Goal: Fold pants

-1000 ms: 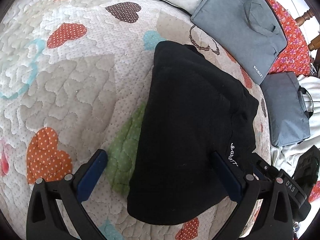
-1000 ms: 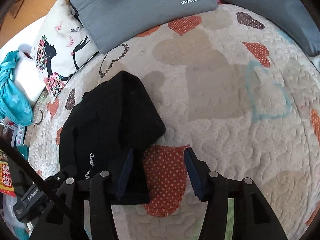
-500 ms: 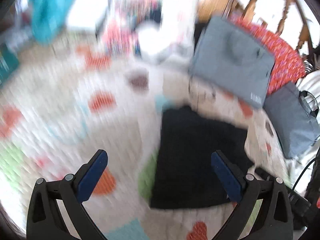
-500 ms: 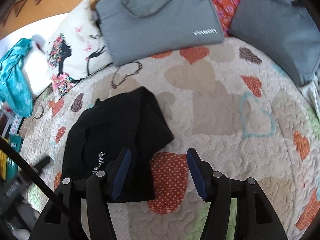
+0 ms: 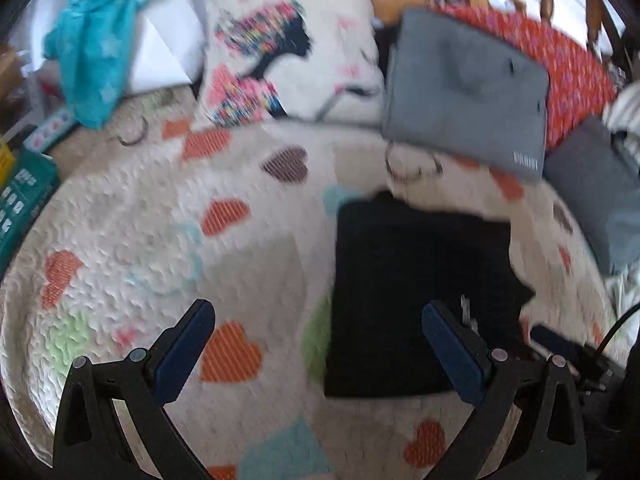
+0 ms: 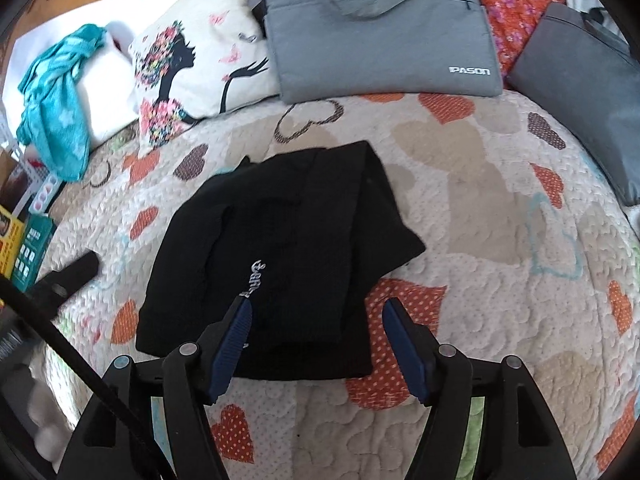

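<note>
**Folded pants lie ahead of both tongs, closer to the right one**

The black pants (image 6: 280,264) lie as a compact folded bundle on the heart-print quilt (image 6: 500,240), well short of the pillow (image 6: 192,68) and the grey laptop bag (image 6: 380,28) along its far edge. The bundle's long axis runs from the near edge of the quilt toward that far edge, slightly slanted.

The right gripper (image 6: 316,340) hovers just over the bundle's near right corner. Its jaws are opening, and cloth shows between them only as background; the pads press on nothing.

The left gripper (image 5: 316,344) is spread wide and empty, with the pants (image 5: 416,300) ahead and toward its right finger, clear of both pads.

Judging by this, the right hand is nearer. The fold looks essentially done, so any further move would be a small tidying of that near corner.
</note>
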`<state>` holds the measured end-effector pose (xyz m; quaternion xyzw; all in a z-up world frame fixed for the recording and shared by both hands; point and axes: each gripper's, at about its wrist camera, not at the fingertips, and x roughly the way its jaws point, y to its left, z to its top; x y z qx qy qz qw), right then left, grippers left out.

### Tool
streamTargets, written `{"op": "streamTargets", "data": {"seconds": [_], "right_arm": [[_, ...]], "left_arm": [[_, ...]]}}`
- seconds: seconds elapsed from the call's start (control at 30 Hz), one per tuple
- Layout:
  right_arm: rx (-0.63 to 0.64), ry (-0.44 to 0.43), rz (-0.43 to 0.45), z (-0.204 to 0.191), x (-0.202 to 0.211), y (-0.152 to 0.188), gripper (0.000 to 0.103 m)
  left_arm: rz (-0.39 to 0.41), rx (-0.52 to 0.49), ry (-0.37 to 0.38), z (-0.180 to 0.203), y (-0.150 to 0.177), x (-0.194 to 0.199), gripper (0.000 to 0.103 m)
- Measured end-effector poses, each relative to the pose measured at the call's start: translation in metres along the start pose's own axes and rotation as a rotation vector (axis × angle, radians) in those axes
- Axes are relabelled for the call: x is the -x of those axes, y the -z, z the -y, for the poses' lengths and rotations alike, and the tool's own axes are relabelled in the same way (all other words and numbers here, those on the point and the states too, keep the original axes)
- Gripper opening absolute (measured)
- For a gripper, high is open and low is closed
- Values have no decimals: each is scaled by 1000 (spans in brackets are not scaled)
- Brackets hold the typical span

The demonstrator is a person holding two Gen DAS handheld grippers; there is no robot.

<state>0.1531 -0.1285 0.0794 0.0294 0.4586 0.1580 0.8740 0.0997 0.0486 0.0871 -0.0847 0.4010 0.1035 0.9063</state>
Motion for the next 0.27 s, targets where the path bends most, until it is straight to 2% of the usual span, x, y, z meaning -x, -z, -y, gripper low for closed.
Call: {"op": "streamTargets", "data": {"seconds": [0.1,0.27], "right_arm": [[19,0,-16,-5,-3,2,74],[13,22,-30,-1,-7,3,77]], "left_arm": [[-37,-44,-5,15,11,-7,103],[-91,-17,25,13,14,-17,103]]}}
